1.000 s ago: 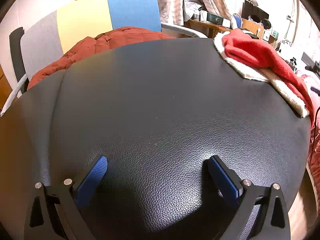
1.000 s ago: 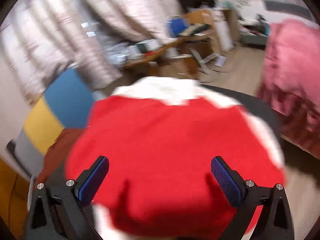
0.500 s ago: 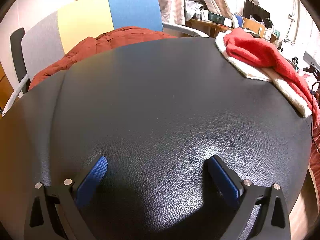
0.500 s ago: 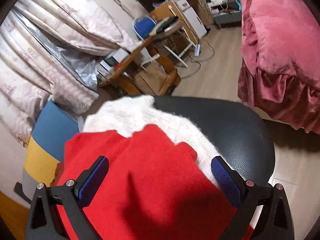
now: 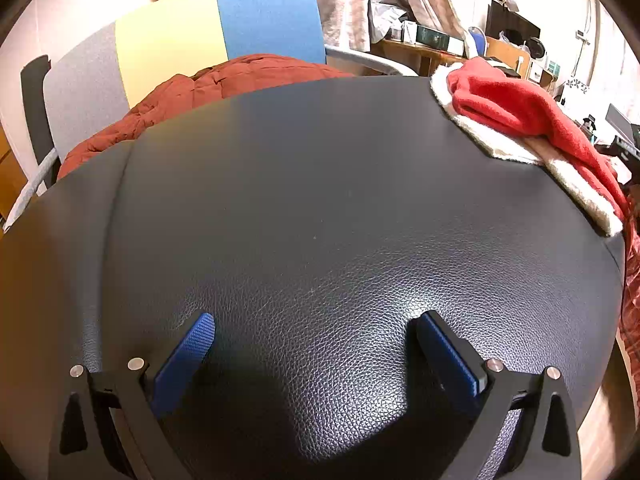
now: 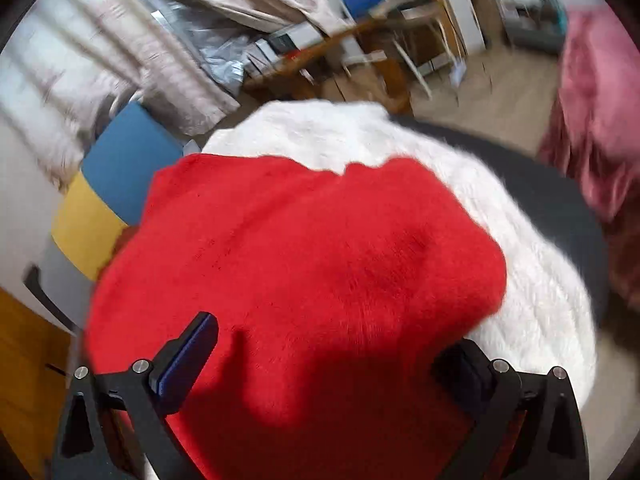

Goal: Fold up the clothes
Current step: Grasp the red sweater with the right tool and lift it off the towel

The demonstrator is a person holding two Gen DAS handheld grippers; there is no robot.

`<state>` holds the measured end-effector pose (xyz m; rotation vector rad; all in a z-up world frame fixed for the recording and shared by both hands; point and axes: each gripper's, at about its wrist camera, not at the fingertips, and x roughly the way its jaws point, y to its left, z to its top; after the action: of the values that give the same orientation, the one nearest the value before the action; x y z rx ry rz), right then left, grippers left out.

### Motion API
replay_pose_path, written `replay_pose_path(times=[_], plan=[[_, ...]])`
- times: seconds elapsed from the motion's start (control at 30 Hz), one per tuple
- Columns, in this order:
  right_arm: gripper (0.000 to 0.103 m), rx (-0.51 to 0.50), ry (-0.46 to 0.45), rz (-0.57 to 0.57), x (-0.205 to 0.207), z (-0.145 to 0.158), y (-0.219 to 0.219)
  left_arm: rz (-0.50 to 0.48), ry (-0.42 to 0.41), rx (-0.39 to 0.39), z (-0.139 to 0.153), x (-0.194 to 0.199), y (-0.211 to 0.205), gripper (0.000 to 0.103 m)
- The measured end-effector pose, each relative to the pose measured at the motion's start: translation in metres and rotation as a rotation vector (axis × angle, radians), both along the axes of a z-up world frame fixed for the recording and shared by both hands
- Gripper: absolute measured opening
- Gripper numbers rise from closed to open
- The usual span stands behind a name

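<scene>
Half a second on, my right-hand view has swung and blurred: the red fleece garment (image 6: 296,264) fills far more of it than before, while my left hand has barely shifted over the black leather-grained desk (image 5: 320,208).

Largest in the left view, that dark desk spreads bare beneath my left gripper (image 5: 316,344), whose blue-padded fingers (image 5: 184,356) stand wide apart, holding nothing, hovering low above the surface. Behind the far edge stands a chair with a grey, yellow and blue panelled back (image 5: 188,40), a rust-red quilted jacket (image 5: 208,92) heaped on its seat. At the far right corner of the desk lies the red fleece garment (image 5: 516,112), bunched on top of a white fluffy garment (image 5: 576,180) whose edge trails along the rim.

In the right view, my right gripper (image 6: 332,356) hangs directly over that red fleece, fingers (image 6: 188,356) spread wide with the cloth between and below them; nothing is pinched, and whether the tips touch the fabric I cannot tell. White fluffy fabric (image 6: 536,288) shows beyond and to the right of the red, on the desk (image 6: 568,200). A pink ruffled bed cover (image 6: 600,120) sits at far right, pale curtains (image 6: 120,52) at upper left.
</scene>
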<state>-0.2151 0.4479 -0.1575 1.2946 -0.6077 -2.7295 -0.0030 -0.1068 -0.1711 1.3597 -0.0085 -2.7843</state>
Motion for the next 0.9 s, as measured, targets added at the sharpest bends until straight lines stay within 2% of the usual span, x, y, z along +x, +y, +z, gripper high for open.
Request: replay_pose_path(times=[0.07, 0.1, 0.13, 0.2, 0.23, 0.33, 0.43, 0.53, 0.63, 0.7, 0.77, 0.83, 0.9], plan=[[0.101, 0.11, -0.048, 0.029, -0.004, 0.002, -0.016, 0.0, 0.001, 0.0, 0.0, 0.0, 0.0, 0.103], [0.09, 0.157, -0.079, 0.038, -0.006, 0.004, -0.024, 0.0, 0.002, 0.001, 0.0, 0.0, 0.0, 0.103], [0.061, 0.19, -0.103, 0.026, -0.007, 0.008, -0.026, 0.0, 0.002, 0.001, 0.0, 0.0, 0.0, 0.103], [0.027, 0.218, -0.127, -0.004, -0.005, 0.018, -0.025, 0.0, 0.004, 0.001, 0.0, 0.0, 0.0, 0.103], [0.02, 0.207, -0.122, -0.012, -0.002, 0.024, -0.023, 0.0, 0.005, 0.003, 0.0, 0.001, 0.0, 0.103], [0.015, 0.17, -0.099, -0.027, 0.008, 0.044, -0.022, 0.0, 0.008, 0.007, 0.0, 0.001, 0.0, 0.103], [0.011, 0.142, -0.006, 0.036, 0.024, 0.081, -0.05, 0.0, 0.01, 0.011, 0.001, 0.001, 0.0, 0.103], [0.009, 0.109, 0.084, 0.135, 0.035, 0.112, -0.089, 0.0, 0.01, 0.017, 0.001, 0.001, -0.001, 0.103], [0.008, 0.078, 0.157, 0.251, 0.043, 0.137, -0.148, -0.005, 0.007, 0.023, 0.002, 0.002, -0.001, 0.103], [0.008, 0.004, 0.205, 0.334, 0.046, 0.149, -0.192, -0.024, -0.004, 0.028, 0.004, 0.005, -0.002, 0.103], [0.008, -0.065, 0.238, 0.412, 0.052, 0.157, -0.236, -0.037, -0.014, 0.028, 0.008, 0.009, -0.006, 0.095], [0.008, -0.139, 0.264, 0.502, 0.056, 0.163, -0.288, -0.028, -0.02, 0.063, 0.014, 0.016, -0.017, 0.07], [0.008, -0.218, 0.269, 0.599, 0.06, 0.164, -0.346, 0.006, -0.025, 0.135, 0.021, 0.025, -0.036, 0.068]])
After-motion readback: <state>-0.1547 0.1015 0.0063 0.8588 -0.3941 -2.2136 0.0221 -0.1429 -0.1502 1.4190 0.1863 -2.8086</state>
